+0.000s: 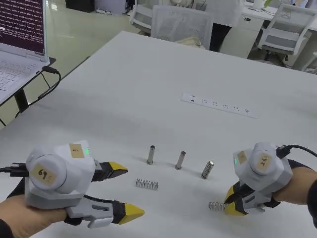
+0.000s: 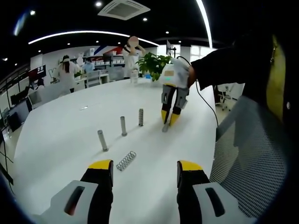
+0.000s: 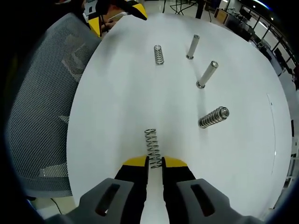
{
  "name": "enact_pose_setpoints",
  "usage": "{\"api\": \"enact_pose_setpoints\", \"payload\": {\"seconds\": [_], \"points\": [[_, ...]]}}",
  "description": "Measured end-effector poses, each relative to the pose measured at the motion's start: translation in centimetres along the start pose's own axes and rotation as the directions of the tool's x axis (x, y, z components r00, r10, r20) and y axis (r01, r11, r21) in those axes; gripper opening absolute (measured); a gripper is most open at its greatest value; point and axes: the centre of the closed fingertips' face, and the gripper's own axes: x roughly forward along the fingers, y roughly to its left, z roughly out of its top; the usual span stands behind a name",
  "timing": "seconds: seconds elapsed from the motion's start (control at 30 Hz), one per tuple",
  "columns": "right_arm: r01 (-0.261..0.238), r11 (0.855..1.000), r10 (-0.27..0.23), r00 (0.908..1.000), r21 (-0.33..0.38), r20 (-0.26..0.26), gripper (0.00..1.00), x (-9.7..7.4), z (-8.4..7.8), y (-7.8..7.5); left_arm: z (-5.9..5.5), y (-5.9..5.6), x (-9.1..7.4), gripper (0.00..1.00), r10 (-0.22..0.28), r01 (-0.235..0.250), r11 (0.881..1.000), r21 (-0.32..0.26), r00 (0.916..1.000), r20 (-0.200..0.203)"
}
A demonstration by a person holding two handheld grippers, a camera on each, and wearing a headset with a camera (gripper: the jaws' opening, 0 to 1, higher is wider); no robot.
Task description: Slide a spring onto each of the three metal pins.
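Three metal pins stand in a row on the white table. The left pin and middle pin are bare. The right pin wears a spring. A loose spring lies flat in front of the left pin. My right gripper is low at the table, shut on one end of a second spring, which points towards the sprung pin. My left gripper is open and holds nothing, just short of the loose spring.
A white power strip lies farther back on the table. A laptop sits on a stand at the far left. Office chairs stand beyond the table's far edge. A mesh chair is near the table's front edge.
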Motion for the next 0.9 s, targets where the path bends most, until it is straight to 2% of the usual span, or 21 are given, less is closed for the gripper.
{"api": "enact_pose_setpoints", "payload": {"seconds": [0.2,0.4,0.67,0.9], "points": [[-0.002,1.000,0.002,0.9994,0.011,0.034,0.08,-0.2,1.4,0.1,-0.1,-0.5,0.2,0.49,-0.019,0.019,1.000,0.014,0.9998,-0.011],[-0.010,1.000,0.010,0.9989,0.005,0.045,0.08,-0.4,2.3,0.7,0.0,-0.7,0.2,0.49,-0.028,0.028,0.999,0.022,0.9996,-0.010],[-0.019,0.999,0.022,0.9934,-0.028,0.113,0.08,-1.6,5.9,1.5,0.1,-0.9,0.3,0.48,-0.039,0.039,0.999,0.023,0.9992,-0.002],[-0.019,0.997,0.030,0.9886,-0.076,0.147,0.08,-2.1,8.8,2.3,0.3,-1.1,0.4,0.46,-0.052,0.052,0.998,0.024,0.9986,0.004]]}}
